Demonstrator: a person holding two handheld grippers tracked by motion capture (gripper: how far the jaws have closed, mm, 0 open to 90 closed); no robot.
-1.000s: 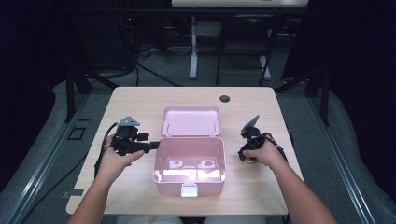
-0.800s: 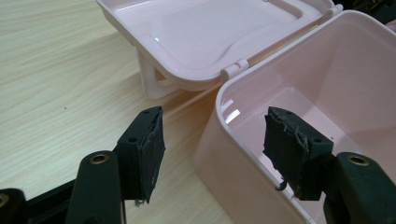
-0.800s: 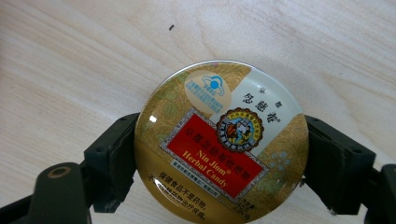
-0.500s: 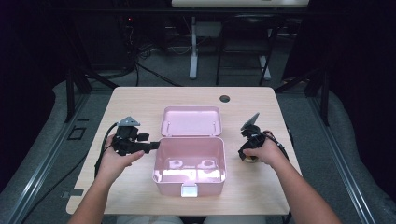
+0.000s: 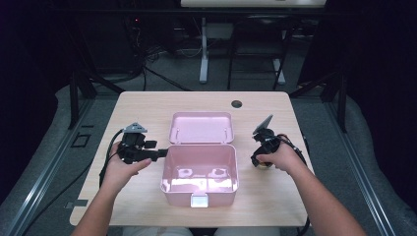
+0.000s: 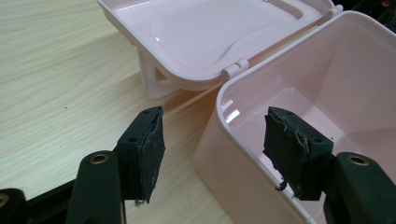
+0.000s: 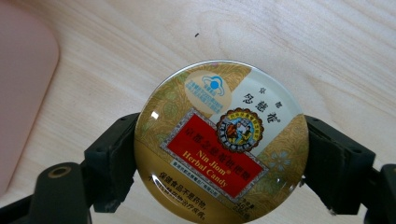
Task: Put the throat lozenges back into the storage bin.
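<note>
Desk (image 5: 147,108) carries pink box (image 5: 199,169), lid (image 5: 201,127) flung back flat behind it, likely to receive candy tin. Left tongs (image 6: 212,154) wide, straddling box's left wall, probably to steady it; hand low, level. Right tongs (image 7: 219,163) clamp round candy tin (image 7: 219,144) at opposite edges, just right of box, hand angled down.

Pink plastic storage box (image 5: 199,173) sits centre of the high view on the light wooden desk (image 5: 147,105), its flat hinged lid (image 5: 201,127) lying open on the desk just above it. Left gripper (image 5: 160,154) at the box's left wall, one of its fingers (image 6: 142,151) outside, other inside the rim. Right gripper (image 5: 262,164) right of box, near it, round gold candy tin (image 7: 219,142) between its fingers. Small dark round hole (image 5: 236,103) in the desk, upper right of the lid.
</note>
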